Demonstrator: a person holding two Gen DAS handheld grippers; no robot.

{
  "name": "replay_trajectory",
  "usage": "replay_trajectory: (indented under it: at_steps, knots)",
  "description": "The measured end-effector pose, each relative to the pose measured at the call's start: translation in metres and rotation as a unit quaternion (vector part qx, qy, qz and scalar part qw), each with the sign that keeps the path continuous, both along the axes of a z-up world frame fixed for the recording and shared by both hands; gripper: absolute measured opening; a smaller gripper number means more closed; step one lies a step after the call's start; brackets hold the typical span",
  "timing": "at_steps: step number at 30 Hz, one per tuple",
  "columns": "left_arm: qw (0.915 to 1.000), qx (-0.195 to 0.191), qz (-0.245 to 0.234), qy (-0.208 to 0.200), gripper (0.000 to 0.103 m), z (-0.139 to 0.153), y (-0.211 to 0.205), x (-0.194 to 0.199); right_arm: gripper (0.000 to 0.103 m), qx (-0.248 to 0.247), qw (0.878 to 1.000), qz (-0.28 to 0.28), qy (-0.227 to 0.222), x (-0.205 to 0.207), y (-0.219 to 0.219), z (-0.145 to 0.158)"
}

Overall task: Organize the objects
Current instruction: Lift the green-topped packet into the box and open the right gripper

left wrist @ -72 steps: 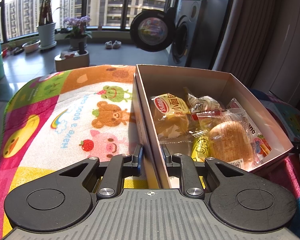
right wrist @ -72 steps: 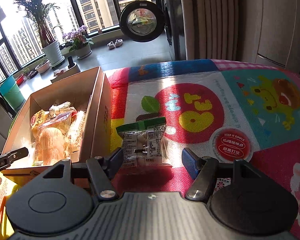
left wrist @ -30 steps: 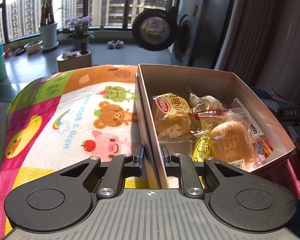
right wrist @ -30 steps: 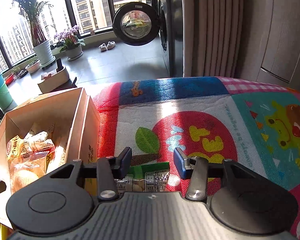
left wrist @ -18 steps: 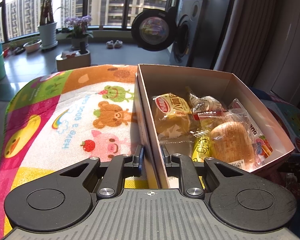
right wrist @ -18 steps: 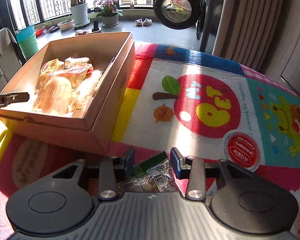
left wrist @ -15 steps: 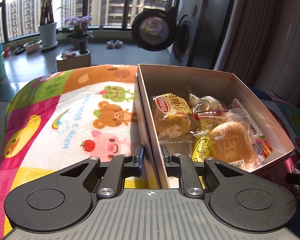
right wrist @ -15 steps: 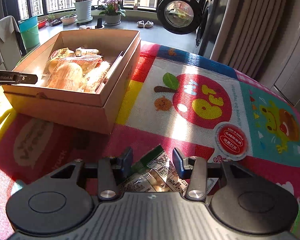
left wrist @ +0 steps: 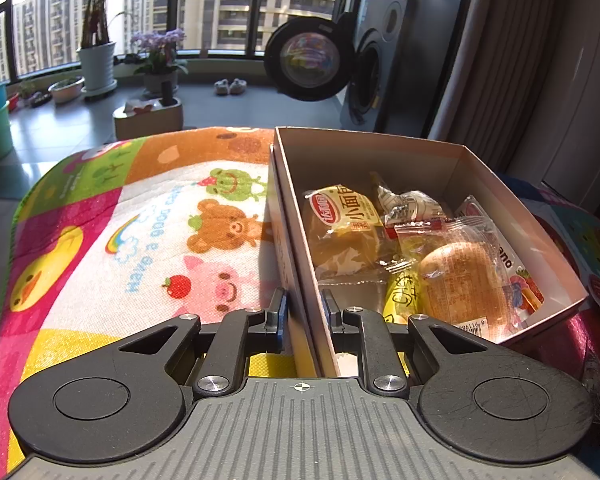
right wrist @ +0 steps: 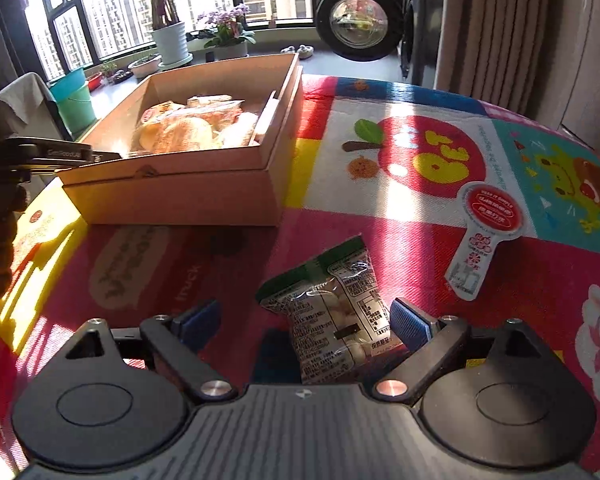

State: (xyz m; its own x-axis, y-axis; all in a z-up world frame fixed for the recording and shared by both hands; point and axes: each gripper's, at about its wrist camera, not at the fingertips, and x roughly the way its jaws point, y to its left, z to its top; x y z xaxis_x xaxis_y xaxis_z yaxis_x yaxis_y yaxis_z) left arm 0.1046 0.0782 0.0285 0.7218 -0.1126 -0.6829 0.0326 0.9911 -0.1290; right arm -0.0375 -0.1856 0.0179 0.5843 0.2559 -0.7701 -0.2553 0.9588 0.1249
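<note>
An open cardboard box (left wrist: 380, 152) on the colourful cartoon mat (left wrist: 140, 240) holds several wrapped snacks, among them a round bread packet (left wrist: 460, 280) and a yellow-labelled bun (left wrist: 344, 220). My left gripper (left wrist: 304, 314) is shut on the box's near left wall, one finger inside and one outside. In the right wrist view the box (right wrist: 172, 196) sits ahead to the left, with the left gripper (right wrist: 48, 154) at its corner. A green-topped clear snack packet (right wrist: 332, 308) lies on the mat between the wide-open fingers of my right gripper (right wrist: 304, 320), close to the right fingertip (right wrist: 410, 320).
A red round-headed paper tag (right wrist: 492, 208) lies on the mat (right wrist: 420, 160) to the right of the packet. Beyond the table are a washing machine with its door open (right wrist: 356, 20), potted plants and windows. The table's round edge curves off at the right.
My right gripper carried the green-topped packet back from beside the box, then opened; the packet now rests loose on the mat. The left gripper has kept hold of the box wall.
</note>
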Motion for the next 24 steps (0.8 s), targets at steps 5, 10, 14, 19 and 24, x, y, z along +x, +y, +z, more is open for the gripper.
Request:
replay_trajectory:
  at_steps: [5, 10, 14, 19, 24]
  knots:
    - [1.0000, 0.000, 0.001, 0.000, 0.019, 0.000, -0.001, -0.001, 0.097, -0.027, 0.999, 0.020, -0.030, -0.015, 0.020, 0.009]
    - [1.0000, -0.001, 0.000, -0.001, 0.019, 0.001, -0.001, -0.003, 0.098, -0.067, 0.997, 0.003, -0.026, -0.003, 0.026, -0.003]
    - [1.0000, -0.001, 0.000, 0.000, 0.019, 0.001, 0.000, -0.003, 0.098, -0.067, 0.997, -0.019, -0.017, 0.004, 0.023, -0.014]
    - [1.0000, 0.000, 0.000, 0.000, 0.019, 0.001, -0.001, -0.003, 0.077, -0.057, 0.998, -0.015, -0.019, -0.005, 0.028, -0.012]
    - [1.0000, 0.001, 0.000, 0.000, 0.019, 0.002, -0.001, -0.002, 0.052, -0.044, 0.999, 0.014, -0.007, -0.017, 0.042, -0.001]
